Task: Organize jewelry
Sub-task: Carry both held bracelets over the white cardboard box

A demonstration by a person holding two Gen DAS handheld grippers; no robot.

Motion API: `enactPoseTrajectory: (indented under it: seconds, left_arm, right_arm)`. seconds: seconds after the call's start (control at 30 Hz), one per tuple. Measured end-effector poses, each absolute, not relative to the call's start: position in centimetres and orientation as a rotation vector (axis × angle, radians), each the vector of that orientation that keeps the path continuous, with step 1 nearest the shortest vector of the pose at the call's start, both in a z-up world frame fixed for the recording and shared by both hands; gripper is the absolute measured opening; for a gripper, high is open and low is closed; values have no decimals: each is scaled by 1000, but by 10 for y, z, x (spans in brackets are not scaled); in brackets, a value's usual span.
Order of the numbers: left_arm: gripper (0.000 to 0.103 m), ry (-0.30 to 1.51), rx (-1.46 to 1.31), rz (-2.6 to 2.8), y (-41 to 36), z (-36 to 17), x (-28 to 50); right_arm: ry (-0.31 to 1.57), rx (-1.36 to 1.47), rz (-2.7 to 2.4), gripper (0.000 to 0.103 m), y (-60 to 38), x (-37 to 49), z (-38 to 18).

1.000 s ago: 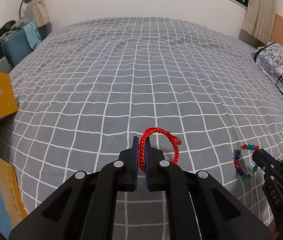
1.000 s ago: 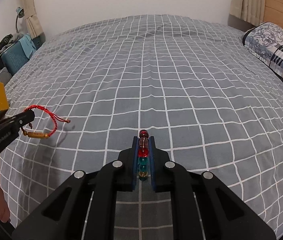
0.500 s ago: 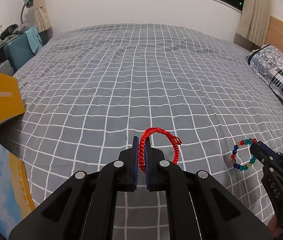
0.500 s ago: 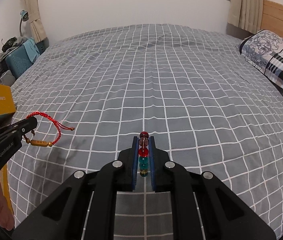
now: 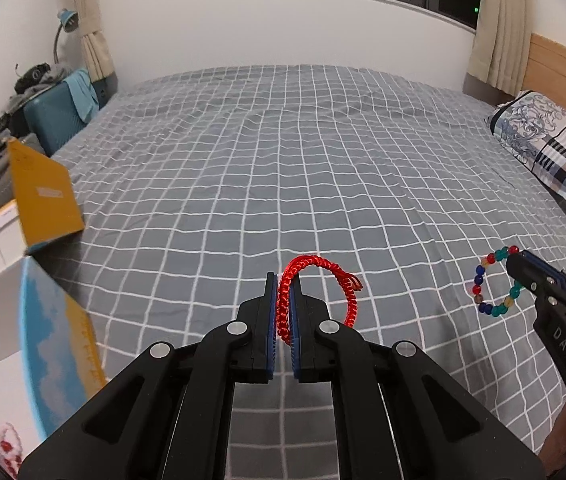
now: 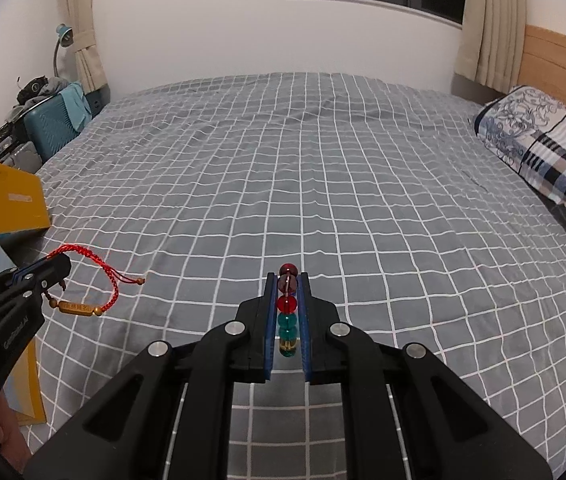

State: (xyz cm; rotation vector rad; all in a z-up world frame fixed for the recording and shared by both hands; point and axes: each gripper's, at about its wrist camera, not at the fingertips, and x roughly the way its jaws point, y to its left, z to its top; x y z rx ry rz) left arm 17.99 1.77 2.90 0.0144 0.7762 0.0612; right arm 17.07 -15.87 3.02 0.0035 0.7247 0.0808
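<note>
Red braided cord: one bracelet (image 5: 315,292), pinched between the blue pads of the left gripper (image 5: 283,308). The jaws are closed on one side of the loop; the rest arches up and over to the right of the jaws, with a knotted tassel end hanging off that side. In the right wrist view the same cord bracelet (image 6: 83,280) shows one gold tube bead and small round gold beads on its lower run, hanging below the left gripper (image 6: 57,266) tips, clear of the bedspread.

Beaded bracelet: one, multicolour (red, teal, blue, amber beads). The right gripper (image 6: 288,312) has its jaws closed on it; the beaded bracelet (image 6: 288,312) sits edge-on between the pads, six beads countable in a line from the tips back toward the base, dark red foremost, teal and amber rearmost. From the left wrist view the beaded bracelet (image 5: 491,284) hangs as an open ring to the left of the right gripper (image 5: 521,264) tips, held above the cover.

Ahead of and below both jaw pairs: one grey bedspread (image 5: 283,160) with a white grid. Far right of the jaws: one patterned pillow (image 6: 543,152) against one wooden headboard (image 6: 555,60). Left of the left jaws: one yellow box (image 5: 43,200) standing at the bed edge, and one blue-and-yellow panel (image 5: 55,340) nearer the camera. Far left: one teal suitcase (image 5: 55,120), one desk lamp (image 5: 63,28).
</note>
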Motion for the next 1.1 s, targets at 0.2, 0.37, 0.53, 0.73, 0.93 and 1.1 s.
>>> enactPoseTrajectory:
  seconds: [0.2,0.37,0.53,0.73,0.93,1.1]
  left_arm:
    - [5,765,18,80,30,39,159]
    - [5,759,25,93,41,45,138]
    - [5,753,23,112,58,50,118]
    - [5,733,9,144,80,63,95]
    - [5,733,-11,198,111,74,77]
    - [5,730,-45,255,147,80,53]
  right_arm:
    - [712,2,97,9,-149,156,43]
    - [711,-1,107,9,-142,144,49]
    - [708,-11,116,9,-131,132,55]
    - [700,-27,143,9,-108,120,64]
    - [678,-38,203,9,-73,107,77]
    - [666,-49,255,9,-41,100,83]
